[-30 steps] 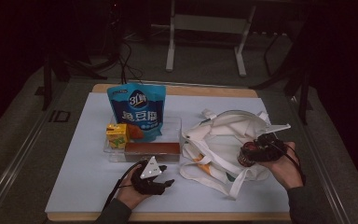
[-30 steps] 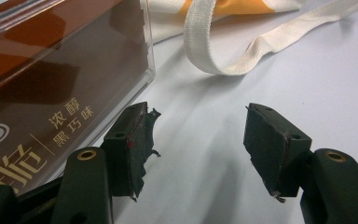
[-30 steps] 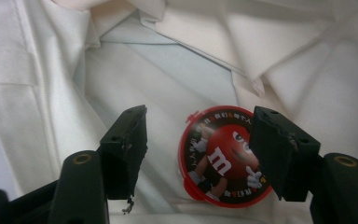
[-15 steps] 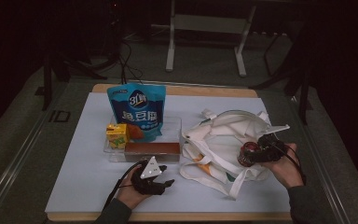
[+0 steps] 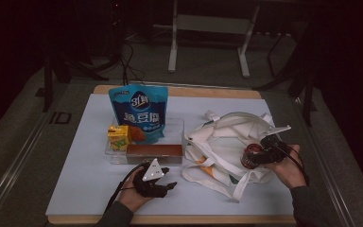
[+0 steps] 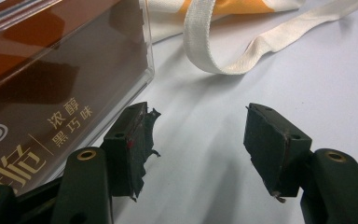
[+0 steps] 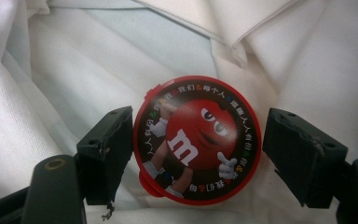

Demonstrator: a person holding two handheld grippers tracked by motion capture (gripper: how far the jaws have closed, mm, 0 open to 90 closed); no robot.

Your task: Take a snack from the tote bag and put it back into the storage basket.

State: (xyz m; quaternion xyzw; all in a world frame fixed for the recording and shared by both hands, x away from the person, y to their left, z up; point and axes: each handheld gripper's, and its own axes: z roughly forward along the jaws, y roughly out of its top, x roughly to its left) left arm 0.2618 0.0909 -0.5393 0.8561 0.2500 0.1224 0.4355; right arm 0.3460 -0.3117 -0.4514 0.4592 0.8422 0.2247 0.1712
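A round candy tube with a red cartoon lid (image 7: 196, 140) lies on the white canvas bag (image 7: 74, 70), its lid facing the camera. My right gripper (image 7: 198, 144) straddles it; its jaws have just been opening. The left pad sits at the lid's edge and the right pad stands off it. From above, the right gripper (image 5: 259, 153) and the tube (image 5: 250, 157) are at the right side of the bag (image 5: 227, 135). My left gripper (image 5: 169, 182) rests open on the table with nothing between its pads (image 6: 133, 140), beside a brown chocolate box (image 6: 51, 84).
A clear tray (image 5: 176, 126) holds the chocolate box (image 5: 153, 151), a yellow juice carton (image 5: 119, 137) and a blue snack pouch (image 5: 139, 113). The bag's straps (image 6: 223, 56) trail across the white tabletop (image 5: 85, 170) toward the left gripper. Dark floor and stand legs lie beyond the table.
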